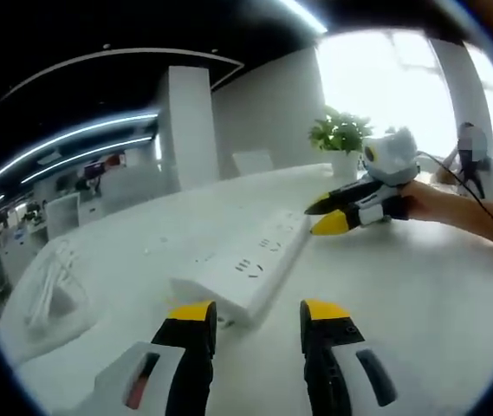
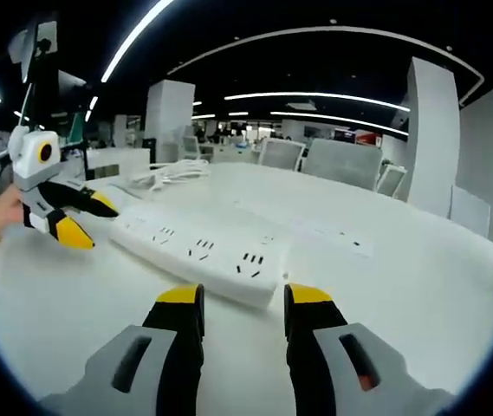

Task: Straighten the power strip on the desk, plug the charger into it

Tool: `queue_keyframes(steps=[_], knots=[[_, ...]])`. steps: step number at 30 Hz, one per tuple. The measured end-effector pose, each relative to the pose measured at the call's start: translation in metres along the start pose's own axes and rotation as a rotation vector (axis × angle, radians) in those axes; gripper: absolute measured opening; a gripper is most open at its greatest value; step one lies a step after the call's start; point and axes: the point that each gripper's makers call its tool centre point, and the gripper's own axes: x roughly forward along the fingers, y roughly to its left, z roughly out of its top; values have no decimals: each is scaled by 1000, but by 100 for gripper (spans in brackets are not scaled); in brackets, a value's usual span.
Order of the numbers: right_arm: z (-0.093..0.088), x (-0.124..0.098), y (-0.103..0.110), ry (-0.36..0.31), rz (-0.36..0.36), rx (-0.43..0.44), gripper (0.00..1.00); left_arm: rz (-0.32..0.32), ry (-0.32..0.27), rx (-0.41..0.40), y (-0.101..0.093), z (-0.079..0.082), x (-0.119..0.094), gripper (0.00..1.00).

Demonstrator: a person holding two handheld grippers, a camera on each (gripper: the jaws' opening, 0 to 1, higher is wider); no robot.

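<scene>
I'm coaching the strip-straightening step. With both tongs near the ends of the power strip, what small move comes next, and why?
Probably close the left tongs onto the near end of the power strip: they sit open just short of it, and the right tongs are open at the other end.

A broad white counter (image 1: 419, 295) carries a long white power strip (image 1: 246, 264), a coiled white cable (image 2: 172, 173) near one end, and a potted plant (image 1: 341, 139) farther off.
</scene>
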Motion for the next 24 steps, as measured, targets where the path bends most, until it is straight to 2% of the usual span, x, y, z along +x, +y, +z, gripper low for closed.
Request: queue_keyframes(steps=[3,4,9,22,24], knots=[[-1,2,0,6,3,0,36,-1,-1,-5,0,0,3,40],[-1,5,3,-8,20,41,35,-2,15,5,-1,-3,7,40],[-5,10,-4,-4,23,54,35,-3,12,-12,2,-1,13,40],[2,13,-16,-55,21,107,34,7,3,-30,5,2,26,38],[2,13,-17,-50,16,87,33,12,3,-29,6,2,26,37]])
